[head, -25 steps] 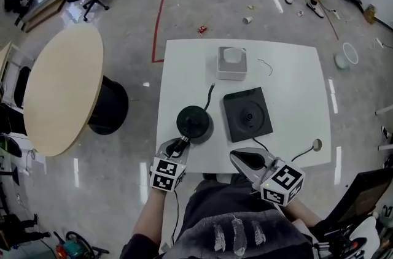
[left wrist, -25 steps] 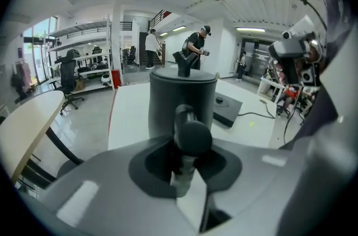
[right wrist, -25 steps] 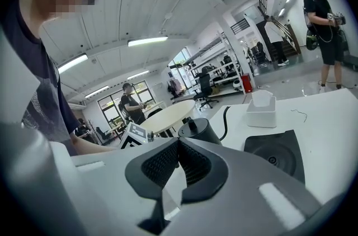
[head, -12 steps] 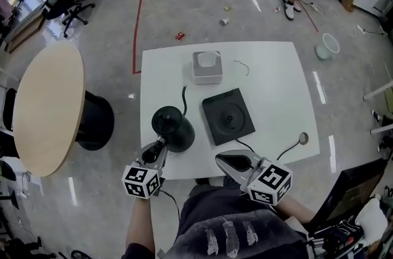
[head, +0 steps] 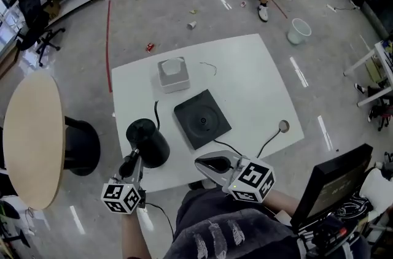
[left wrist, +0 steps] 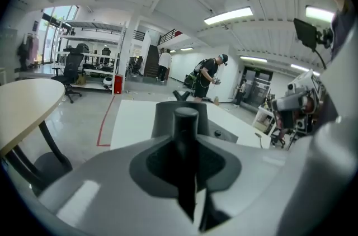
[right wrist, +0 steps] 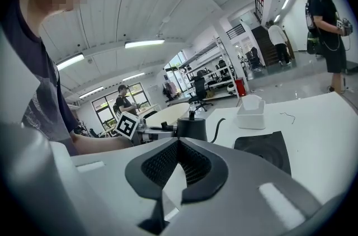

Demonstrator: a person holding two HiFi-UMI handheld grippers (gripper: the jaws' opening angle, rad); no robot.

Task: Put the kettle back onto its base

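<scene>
Clamping kettle handle (left wrist: pixel 185 134), left hand-held gripper (head: pixel 131 162); clear only in its view.

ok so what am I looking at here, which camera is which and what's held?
No robot: a person holds a two-jaw gripper in each hand. The top-down picture comes from a head camera; the other two cameras ride on the grippers, looking along the jaws. On the white table: a square black base and a white box behind it. The left gripper is shut on the handle of a black kettle, beside the base, not on it. The right gripper is empty, jaws together.
</scene>
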